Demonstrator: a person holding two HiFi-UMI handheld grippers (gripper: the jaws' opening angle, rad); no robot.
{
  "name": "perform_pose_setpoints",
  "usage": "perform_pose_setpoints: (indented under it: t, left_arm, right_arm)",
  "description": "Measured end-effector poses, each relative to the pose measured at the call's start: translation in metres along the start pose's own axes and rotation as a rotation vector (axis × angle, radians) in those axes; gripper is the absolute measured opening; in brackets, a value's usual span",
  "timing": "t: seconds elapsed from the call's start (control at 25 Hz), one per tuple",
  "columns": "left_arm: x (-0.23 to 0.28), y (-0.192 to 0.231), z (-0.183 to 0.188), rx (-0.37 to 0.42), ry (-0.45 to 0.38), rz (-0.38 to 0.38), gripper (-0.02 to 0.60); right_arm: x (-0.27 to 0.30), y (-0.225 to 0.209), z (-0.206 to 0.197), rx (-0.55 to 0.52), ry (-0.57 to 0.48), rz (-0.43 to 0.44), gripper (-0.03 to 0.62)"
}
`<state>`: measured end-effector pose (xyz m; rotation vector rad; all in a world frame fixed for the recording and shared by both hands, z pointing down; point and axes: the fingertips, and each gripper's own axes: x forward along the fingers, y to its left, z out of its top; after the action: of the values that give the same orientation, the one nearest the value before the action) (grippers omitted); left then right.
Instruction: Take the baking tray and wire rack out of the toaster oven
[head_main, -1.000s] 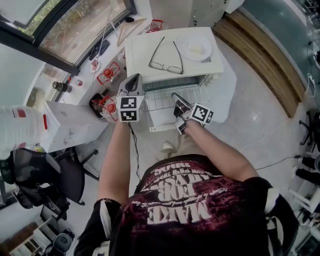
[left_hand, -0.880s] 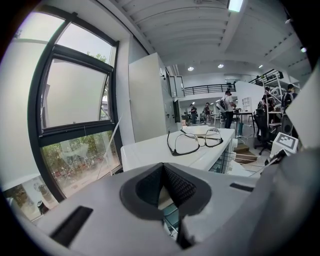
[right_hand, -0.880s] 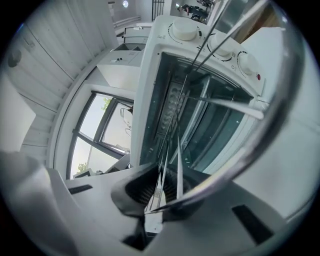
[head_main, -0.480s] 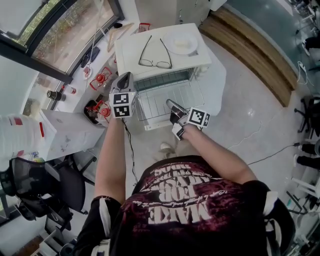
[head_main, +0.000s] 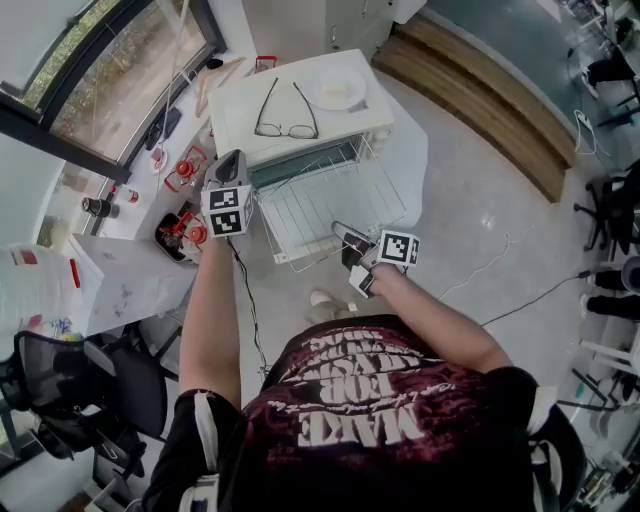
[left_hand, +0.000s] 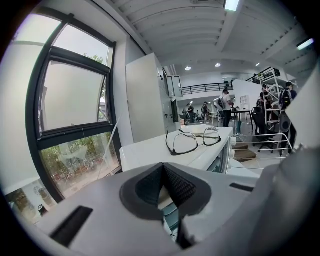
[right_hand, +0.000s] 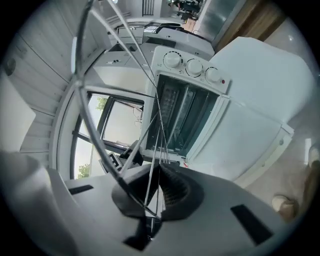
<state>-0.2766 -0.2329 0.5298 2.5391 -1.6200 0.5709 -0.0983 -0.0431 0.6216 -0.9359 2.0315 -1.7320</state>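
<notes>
In front of the white boxy toaster oven (head_main: 240, 110), the right gripper (head_main: 350, 246) has its jaws clenched on the front wire of the silver wire rack (head_main: 330, 205), just nipped a shade tighter. The right gripper view shows thin rods running from the pads toward the oven mouth. Compared with a second ago, this gripper sits farther from the oven front, and more of the rack is clear of the opening. Its back edge is near the mouth, whether inside or out cannot be told. So the pull is probably nearly done, with lift-away next. The left gripper (head_main: 233, 160) is at the oven's left front corner, jaws together on nothing, parked there throughout. On the oven top lie black-rimmed glasses (head_main: 282, 110) and a white round plate (head_main: 337, 92). The baking tray is not made out in any view, maybe inside the oven; that half looks not yet done.
</notes>
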Motion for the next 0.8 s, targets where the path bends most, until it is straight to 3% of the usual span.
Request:
perform_pose_setpoints:
  t: [0.16, 0.28, 0.36, 0.48, 0.64, 0.8]
  left_arm:
    - [-0.006, -0.006, 0.0, 0.044, 0.005, 0.034, 0.005]
    - [-0.028, -0.025, 0.005, 0.07, -0.055, 0.026, 0.005]
    - [-0.047, -0.046, 0.005, 0.026, -0.092, 0.005, 0.005]
    - [-0.07, -0.086, 0.006, -0.049, -0.129, -0.012, 0.005]
    - [-0.08, -0.148, 0.004, -0.12, -0.092, -0.029, 0.005]
    - [-0.085, -0.198, 0.018, -0.131, -0.106, -0.023, 0.005]
  right_arm:
    - [-0.024, 0.002, 0.002, 0.006, 0.029, 0.041, 0.005]
    - [-0.043, -0.002, 0.001, 0.024, 0.06, 0.025, 0.005]
    - [-0.056, -0.009, 0.003, 0.016, 0.088, 0.006, 0.005]
    - [-0.07, -0.003, 0.006, 0.014, 0.135, 0.063, 0.005]
    - [-0.098, -0.011, 0.012, 0.009, 0.209, 0.038, 0.005]
    - [-0.125, -0.017, 0.028, -0.021, 0.266, 0.041, 0.005]
